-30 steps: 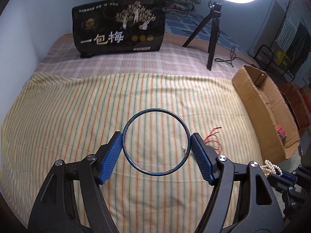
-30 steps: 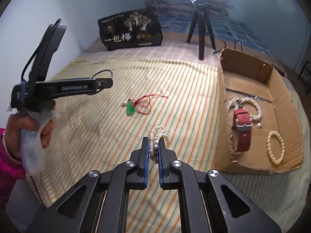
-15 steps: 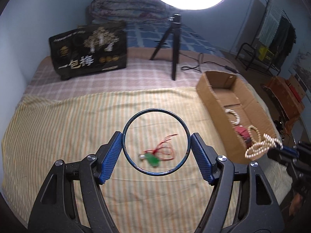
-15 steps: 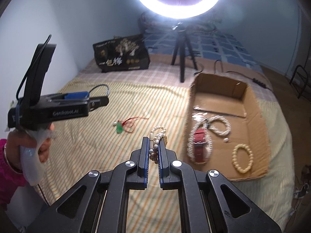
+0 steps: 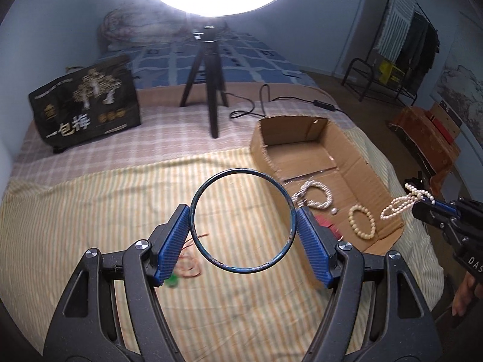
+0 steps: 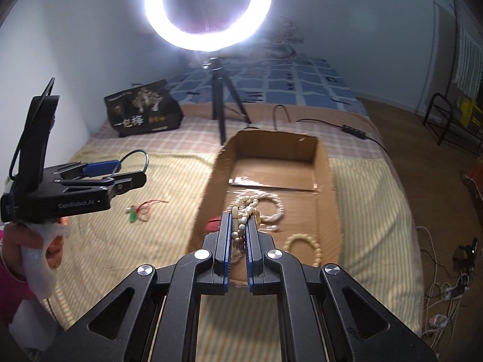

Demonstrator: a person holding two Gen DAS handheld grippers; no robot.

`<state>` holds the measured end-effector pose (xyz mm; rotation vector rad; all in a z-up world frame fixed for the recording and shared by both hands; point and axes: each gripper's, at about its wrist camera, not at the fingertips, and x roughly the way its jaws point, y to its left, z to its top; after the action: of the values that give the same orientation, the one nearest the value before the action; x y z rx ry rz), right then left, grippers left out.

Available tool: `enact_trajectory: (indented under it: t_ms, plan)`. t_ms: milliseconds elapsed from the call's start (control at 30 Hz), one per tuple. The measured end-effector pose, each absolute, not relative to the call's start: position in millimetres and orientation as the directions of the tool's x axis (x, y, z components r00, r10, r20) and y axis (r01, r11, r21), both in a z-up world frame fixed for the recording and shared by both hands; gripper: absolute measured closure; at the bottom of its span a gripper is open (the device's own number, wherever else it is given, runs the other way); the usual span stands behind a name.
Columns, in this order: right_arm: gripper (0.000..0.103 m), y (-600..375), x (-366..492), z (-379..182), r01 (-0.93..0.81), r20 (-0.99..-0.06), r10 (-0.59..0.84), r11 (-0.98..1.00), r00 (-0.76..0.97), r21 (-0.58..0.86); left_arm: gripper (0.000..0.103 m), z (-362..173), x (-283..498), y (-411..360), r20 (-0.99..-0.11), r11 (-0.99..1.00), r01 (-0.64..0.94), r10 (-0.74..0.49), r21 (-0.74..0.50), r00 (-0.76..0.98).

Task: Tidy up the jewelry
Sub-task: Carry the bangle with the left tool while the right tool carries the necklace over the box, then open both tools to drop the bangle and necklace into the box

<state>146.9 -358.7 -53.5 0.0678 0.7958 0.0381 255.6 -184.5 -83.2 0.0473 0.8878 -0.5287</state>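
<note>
My left gripper [image 5: 243,221] is shut on a dark blue bangle [image 5: 211,184], held in the air left of the cardboard box [image 5: 265,138]. My right gripper [image 6: 238,226] is shut on a pearl bracelet [image 6: 241,227], held above the box's near end [image 6: 208,187]; it also shows in the left wrist view [image 5: 398,205]. In the box lie a pearl necklace [image 5: 314,194], a cream bead bracelet [image 5: 362,221] and a red watch strap [image 6: 212,224]. A green pendant on red cord [image 6: 140,211] lies on the striped cloth.
A ring light on a black tripod [image 5: 211,90] stands behind the box, its cable [image 5: 271,102] trailing right. A black printed bag [image 5: 87,105] stands at the back left. The bed's right edge drops to the floor [image 6: 422,150].
Both grippers have risen and moved right toward the box with their loads. The pearl bracelet now hangs over the box instead of over the cloth.
</note>
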Motion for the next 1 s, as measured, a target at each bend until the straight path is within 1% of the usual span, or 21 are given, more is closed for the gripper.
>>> enact_trajectory:
  t_ms: [567,1000]
  plan:
    - [0.097,-394,160,-73,0.026,-0.729,0.05,0.995,0.683,0.093,0.03,-98,286,-263,-0.769,0.843,0.495,-0.455,-0.209,0.45]
    - [0.097,-406,172,-96,0.043,-0.748,0.063,0.992,0.661,0.121,0.03,-114,306,-306,-0.79,0.835,0.523,-0.434,-0.172,0.433]
